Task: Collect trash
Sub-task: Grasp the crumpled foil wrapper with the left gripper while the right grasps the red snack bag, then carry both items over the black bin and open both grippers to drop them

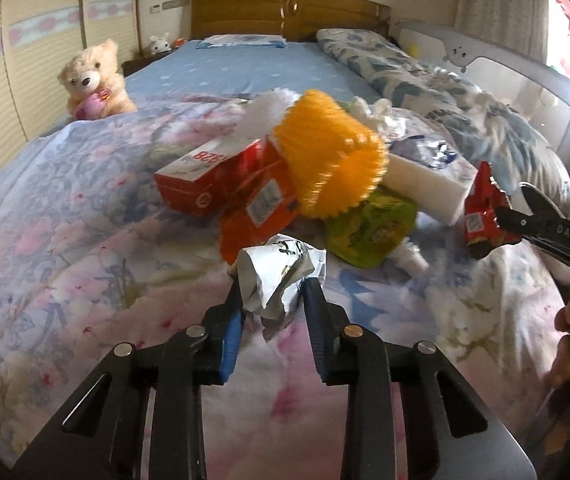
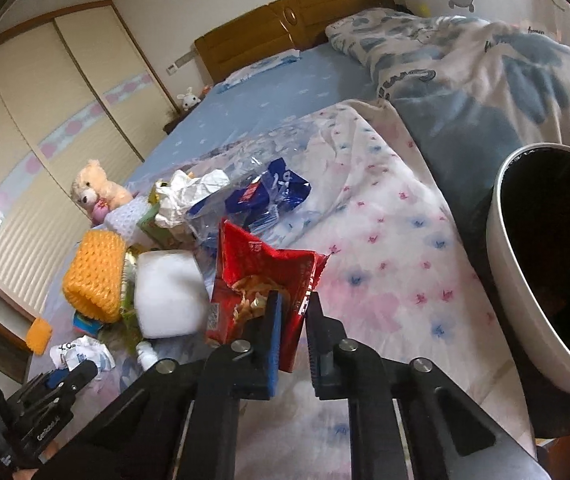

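On the flowered quilt (image 1: 85, 208) I have both tools loaded at once. My left gripper (image 1: 273, 300) is pinching a crumpled silver wrapper (image 1: 277, 276), fingers pressed into its lower folds, so it sits just above the bedding, near the front of the rubbish heap. My right gripper (image 2: 293, 316) has its fingers clamped on the lower edge of a torn red snack bag (image 2: 261, 276), gripped low, I think, so the open mouth stays up and crumbs stay inside. Off to my right stands the white bin (image 2: 525, 280), its dark opening facing the bag, near but not touching. Left of the bag the heap remains: an orange foam net (image 1: 329, 152), a red carton (image 1: 205, 176), a green pouch (image 1: 369, 232), a white block (image 2: 169, 296). I judge both catches are ready for the bin.
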A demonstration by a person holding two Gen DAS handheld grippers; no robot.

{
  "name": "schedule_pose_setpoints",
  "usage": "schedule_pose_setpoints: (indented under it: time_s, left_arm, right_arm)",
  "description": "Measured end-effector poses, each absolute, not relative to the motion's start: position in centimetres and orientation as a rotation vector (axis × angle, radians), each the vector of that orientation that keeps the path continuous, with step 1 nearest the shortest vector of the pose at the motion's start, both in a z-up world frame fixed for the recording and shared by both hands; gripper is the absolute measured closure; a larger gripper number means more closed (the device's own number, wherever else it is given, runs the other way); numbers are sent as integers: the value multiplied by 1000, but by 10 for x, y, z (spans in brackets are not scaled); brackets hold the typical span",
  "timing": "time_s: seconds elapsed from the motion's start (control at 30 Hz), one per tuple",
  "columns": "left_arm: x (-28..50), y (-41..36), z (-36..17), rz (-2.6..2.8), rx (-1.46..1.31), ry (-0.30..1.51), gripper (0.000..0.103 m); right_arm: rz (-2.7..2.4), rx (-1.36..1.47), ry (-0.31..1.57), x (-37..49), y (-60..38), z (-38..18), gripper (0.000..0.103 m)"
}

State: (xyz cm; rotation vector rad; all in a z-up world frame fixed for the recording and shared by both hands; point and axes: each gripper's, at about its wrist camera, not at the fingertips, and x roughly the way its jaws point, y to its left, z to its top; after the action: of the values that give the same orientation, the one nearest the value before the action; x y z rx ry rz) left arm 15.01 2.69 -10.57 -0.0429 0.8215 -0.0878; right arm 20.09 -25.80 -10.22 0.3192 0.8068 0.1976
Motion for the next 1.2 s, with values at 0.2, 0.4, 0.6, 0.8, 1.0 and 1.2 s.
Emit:
schedule_pose_setpoints:
  time_s: [0.2,0.4,0.6,0.8,1.0,1.2]
  left_arm:
    - [137,7,-89,-168,-32,782,77]
    - [134,-20,-78,-260,-28,771,77]
    - [131,-54,-69,-336,9,752,77]
    - [134,-85,-64,-402,32,748,77]
    - [138,-117,-62,-456,67,746,77]
    - [141,-149,-60,-506,104,741,77]
  right_arm:
    - [192,327,774,183,-267,-92,97]
    - [162,328,746,163,-286,-81,99]
    - [126,347,725,148,-308,-75,99]
    - [78,368,700,135,-336,-68,99]
    - [22,385,680,124,-364,-63,99]
    - [-34,403,660,114,-394,-60,99]
